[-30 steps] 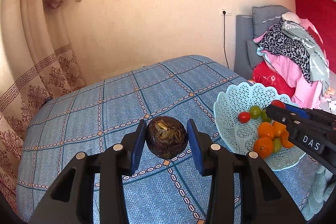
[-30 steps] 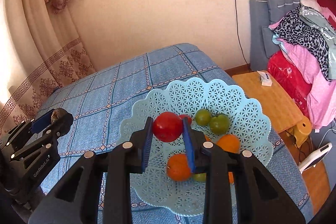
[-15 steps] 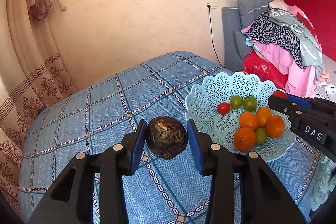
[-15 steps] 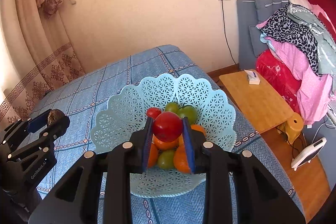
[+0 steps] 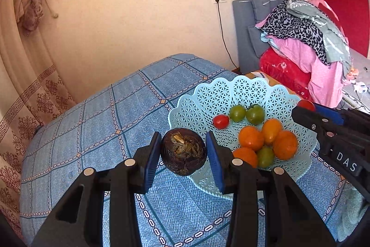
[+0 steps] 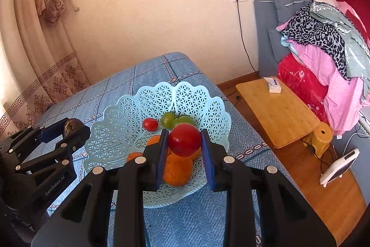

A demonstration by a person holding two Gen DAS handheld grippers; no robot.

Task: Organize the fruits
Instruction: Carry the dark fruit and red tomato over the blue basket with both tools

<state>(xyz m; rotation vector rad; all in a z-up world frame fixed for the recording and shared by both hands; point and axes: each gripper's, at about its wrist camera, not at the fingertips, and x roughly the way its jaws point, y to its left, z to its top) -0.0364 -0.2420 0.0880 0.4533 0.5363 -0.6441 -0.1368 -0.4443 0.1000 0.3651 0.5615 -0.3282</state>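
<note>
My left gripper (image 5: 183, 154) is shut on a dark brown round fruit (image 5: 183, 154) and holds it above the near left rim of the light blue lattice basket (image 5: 208, 96). My right gripper (image 6: 184, 140) is shut on a red tomato (image 6: 184, 139) and holds it over the basket (image 6: 138, 108), above the oranges (image 6: 178, 169). The basket holds several oranges (image 5: 251, 138), green tomatoes (image 5: 255, 114) and a small red tomato (image 5: 220, 121). The right gripper's body (image 5: 330, 131) shows at the right of the left wrist view; the left gripper (image 6: 67, 129) shows at the left of the right wrist view.
The basket stands on a table with a blue checked cloth (image 5: 92, 122). A low wooden table (image 6: 277, 112) with a small box (image 6: 274, 85) stands to the right. A pile of clothes (image 6: 323, 50), a curtain (image 6: 34, 38) and the wall lie behind.
Both grippers have moved toward the basket with their fruits still held. The left gripper came right up to the basket's rim; the right gripper moved over the fruit pile.
</note>
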